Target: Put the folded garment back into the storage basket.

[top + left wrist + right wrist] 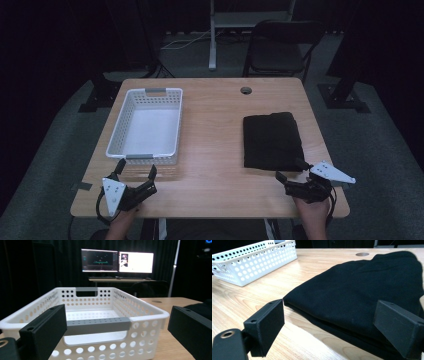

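We hold both grippers low over the near edge of the table (215,125), whose bare wood runs ahead of us and between our two hands. Straight ahead of our left gripper (136,170) sits the basket (150,95), white and perforated, with a grey handle bar at each short end; its near wall stands just beyond the jaw tips, and in the left gripper view that near handle spans the gap between the jaws. The basket (140,315) holds nothing that we can see. The cloth (272,140), black and folded into a flat rectangle, lies just in front of our right gripper (291,170), well apart from the basket. In the right gripper view the cloth (362,290) has its near folded edge lying between the two jaws, close to the tips. Both grippers are spread wide and grasp nothing: the left gripper (117,325) frames the basket wall, and the right gripper (329,317) frames the cloth edge without closing on it.
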### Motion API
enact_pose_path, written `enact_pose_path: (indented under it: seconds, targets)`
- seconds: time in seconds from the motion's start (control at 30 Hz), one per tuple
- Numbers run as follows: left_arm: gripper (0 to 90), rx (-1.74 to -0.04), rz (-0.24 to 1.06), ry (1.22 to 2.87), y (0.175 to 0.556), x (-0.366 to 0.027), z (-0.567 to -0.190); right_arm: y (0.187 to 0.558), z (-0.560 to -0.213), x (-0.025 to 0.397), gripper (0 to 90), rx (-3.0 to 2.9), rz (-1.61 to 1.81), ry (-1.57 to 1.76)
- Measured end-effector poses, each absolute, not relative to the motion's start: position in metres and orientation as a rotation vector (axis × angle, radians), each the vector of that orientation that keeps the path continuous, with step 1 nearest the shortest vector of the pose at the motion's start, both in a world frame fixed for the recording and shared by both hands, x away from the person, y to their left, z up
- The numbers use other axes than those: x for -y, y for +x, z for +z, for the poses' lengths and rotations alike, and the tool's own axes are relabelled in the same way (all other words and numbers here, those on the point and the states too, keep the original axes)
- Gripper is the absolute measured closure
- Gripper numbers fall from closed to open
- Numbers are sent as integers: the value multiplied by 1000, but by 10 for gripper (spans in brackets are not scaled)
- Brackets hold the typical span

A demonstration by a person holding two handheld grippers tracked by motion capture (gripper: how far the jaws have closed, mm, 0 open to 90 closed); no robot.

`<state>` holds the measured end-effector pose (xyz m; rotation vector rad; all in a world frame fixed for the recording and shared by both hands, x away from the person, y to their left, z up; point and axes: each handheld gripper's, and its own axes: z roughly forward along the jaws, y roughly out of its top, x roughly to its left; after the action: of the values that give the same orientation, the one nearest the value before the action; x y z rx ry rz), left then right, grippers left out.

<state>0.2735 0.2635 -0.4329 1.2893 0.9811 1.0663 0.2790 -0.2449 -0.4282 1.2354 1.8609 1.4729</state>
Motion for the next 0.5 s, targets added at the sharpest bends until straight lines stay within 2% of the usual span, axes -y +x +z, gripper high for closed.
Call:
enact_pose_path:
  seconds: [0.17,0.5]
  targets:
    - [34,-969,1026,1325,275,-263,-432,278,-428,242,100,-1872,1480,1263]
    - [34,-1046,1102,1314,275,-258,-432,280,-425,231,100,-1923,1498,1263]
